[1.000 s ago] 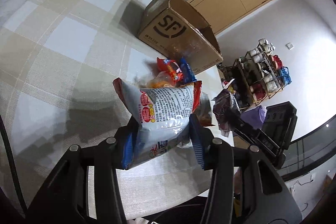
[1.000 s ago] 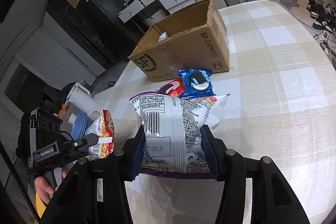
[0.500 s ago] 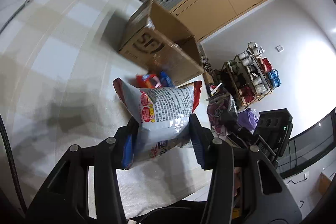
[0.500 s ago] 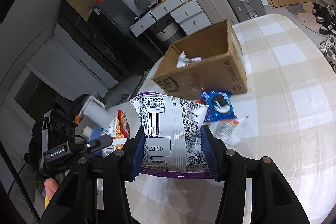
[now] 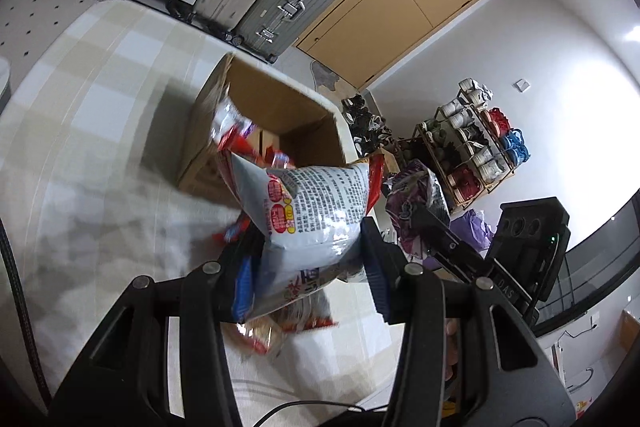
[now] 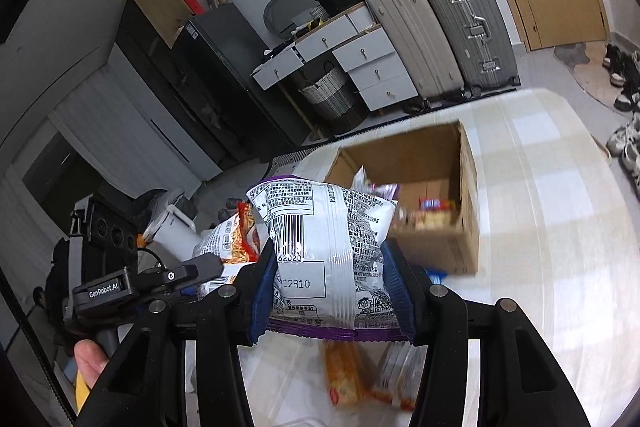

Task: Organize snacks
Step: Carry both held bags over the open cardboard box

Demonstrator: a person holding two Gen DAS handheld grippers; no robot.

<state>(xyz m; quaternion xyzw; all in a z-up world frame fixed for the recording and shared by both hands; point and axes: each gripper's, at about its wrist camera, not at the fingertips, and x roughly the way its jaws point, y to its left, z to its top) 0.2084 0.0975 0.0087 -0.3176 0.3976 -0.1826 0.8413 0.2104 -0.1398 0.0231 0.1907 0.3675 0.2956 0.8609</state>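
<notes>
- Above the checked surface (image 5: 100, 115), I hold two snack bags in the air, one in each set of tongs, both short of the open cardboard box (image 5: 264, 131).
- Left tongs (image 5: 310, 267): closed on the grey-and-red snack bag (image 5: 316, 207), pads pressing its lower half, so the printed top stands free towards the box mouth.
- Right tongs (image 6: 328, 291): closed on the white-and-purple snack bag (image 6: 324, 227) across its middle, barcode side to the camera; the purple seam hangs below the pads.
- Reason for the hold, as I judge it: a grip low on each bag leaves the upper part clear to go over the box rim first, and carrying high clears the box wall.
- Box contents: a few packets (image 6: 434, 205) already lie inside, so sorting looks partly done.
- On the surface below the tongs, loose snacks (image 6: 348, 375) remain to be collected.
- Surface: a pale beige and white check cloth, edge curving away towards the room.
- Room: suitcases (image 6: 468, 27) against the wall beside a wooden door (image 5: 404, 11), white drawers (image 6: 360, 63) with a woven basket, and a shoe rack (image 5: 472, 143) on the far side.
</notes>
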